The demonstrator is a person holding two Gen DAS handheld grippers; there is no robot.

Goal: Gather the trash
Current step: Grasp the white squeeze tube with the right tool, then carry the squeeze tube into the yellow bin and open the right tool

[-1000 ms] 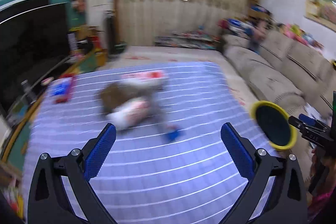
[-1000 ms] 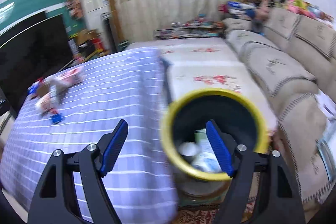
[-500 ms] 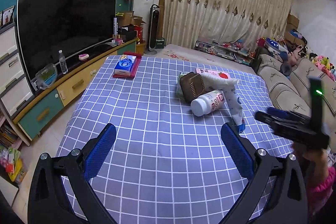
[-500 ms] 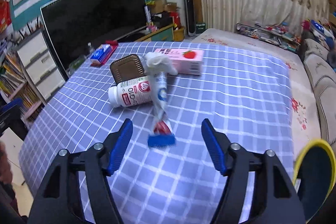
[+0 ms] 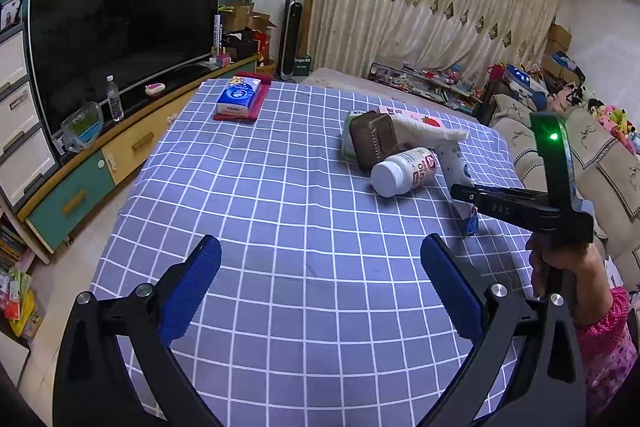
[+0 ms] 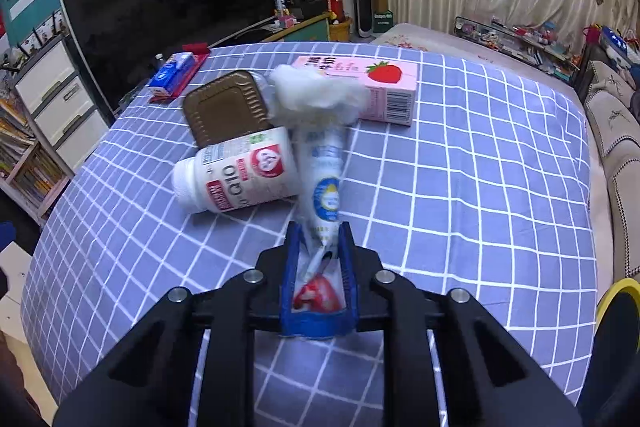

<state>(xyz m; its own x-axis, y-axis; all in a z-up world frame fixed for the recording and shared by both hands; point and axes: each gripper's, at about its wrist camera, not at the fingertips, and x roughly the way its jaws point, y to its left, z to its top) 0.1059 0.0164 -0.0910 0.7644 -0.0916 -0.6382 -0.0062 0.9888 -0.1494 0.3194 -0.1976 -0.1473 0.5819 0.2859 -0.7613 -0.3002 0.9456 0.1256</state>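
The right gripper (image 6: pixel 318 243) is closing its blue jaws on the near end of a flattened white drink pouch (image 6: pixel 322 183) with blue print, and the pads press its sides. The pouch lies on a blue-and-white checked tablecloth (image 6: pixel 480 187), its far end topped by a wad of white tissue (image 6: pixel 316 97). Touching the pouch on its left is a white supplement bottle (image 6: pixel 236 183) lying on its side, with a brown plastic tray (image 6: pixel 226 109) leaning behind it and a pink strawberry carton (image 6: pixel 380 89) at the far right of the pile. Only this view shows the grip itself, plus the yellow rim of a trash bin (image 6: pixel 612 293) at the near right edge.

The left gripper (image 5: pixel 320 269) hovers over bare cloth nearer the camera, its blue jaws wide apart with nothing between them. Its view alone shows the right tool from outside: a black body with a green light, held by a hand (image 5: pixel 560 267) in a pink patterned sleeve, reaching toward the pouch (image 5: pixel 456 163). It also shows a blue tissue pack (image 5: pixel 238 97) on a red tray at the far left, a large dark television (image 5: pixel 120 39) and beige curtains (image 5: pixel 420 7).

A second ago the right jaws stood wide apart above the bin; half a second ago they framed the pouch without touching it. The left view was blurred, and is now sharp.
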